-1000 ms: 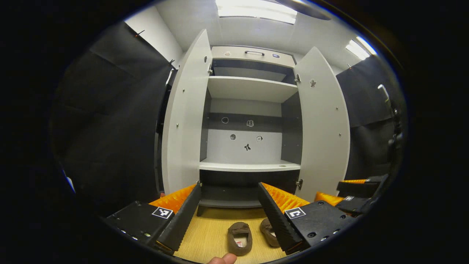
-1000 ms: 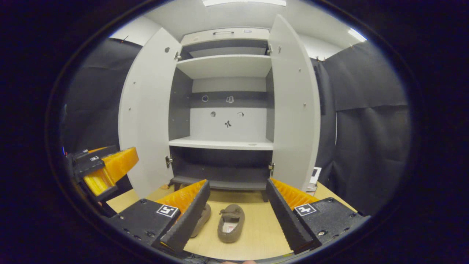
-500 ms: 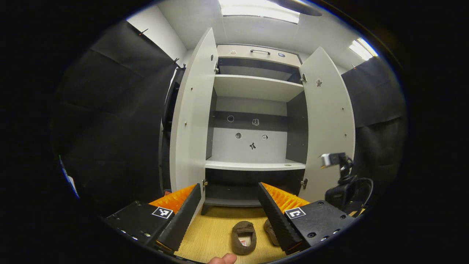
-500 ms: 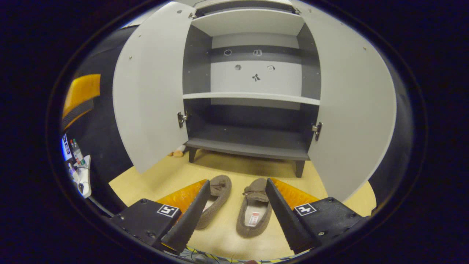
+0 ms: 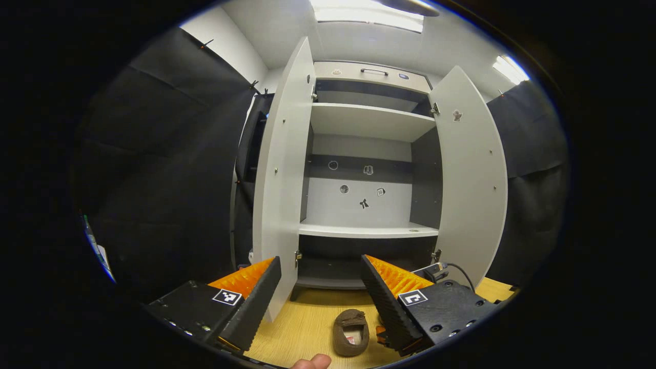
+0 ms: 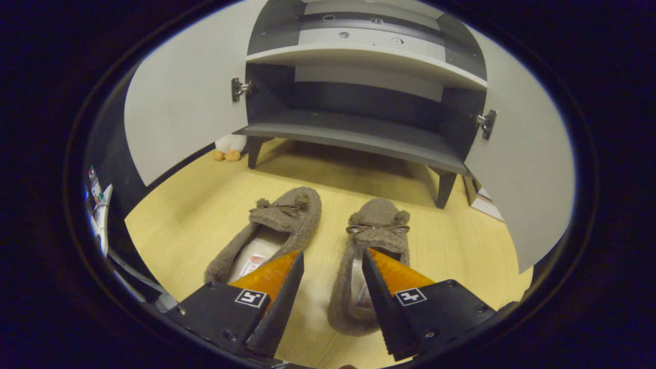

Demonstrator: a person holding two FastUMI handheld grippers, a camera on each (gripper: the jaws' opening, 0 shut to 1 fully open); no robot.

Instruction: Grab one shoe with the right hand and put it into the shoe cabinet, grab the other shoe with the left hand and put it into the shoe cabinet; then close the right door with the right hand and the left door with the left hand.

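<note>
My right tongs open astride right slipper's inner wall; risk: pinching thin plush, slipper slips. Left tongs open, idle.

Pale wood floor, black drapes

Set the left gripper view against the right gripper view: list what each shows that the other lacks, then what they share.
Left gripper view: the cabinet's top drawer with black handle, upper white shelf, ceiling light panels, and the open left gripper.
Right gripper view: the right fuzzy brown slipper, a small white plush toy beside the cabinet leg, and the open right gripper over that slipper.
Both: the open grey-white cabinet doors, pale wooden floor, left fuzzy brown slipper.
</note>
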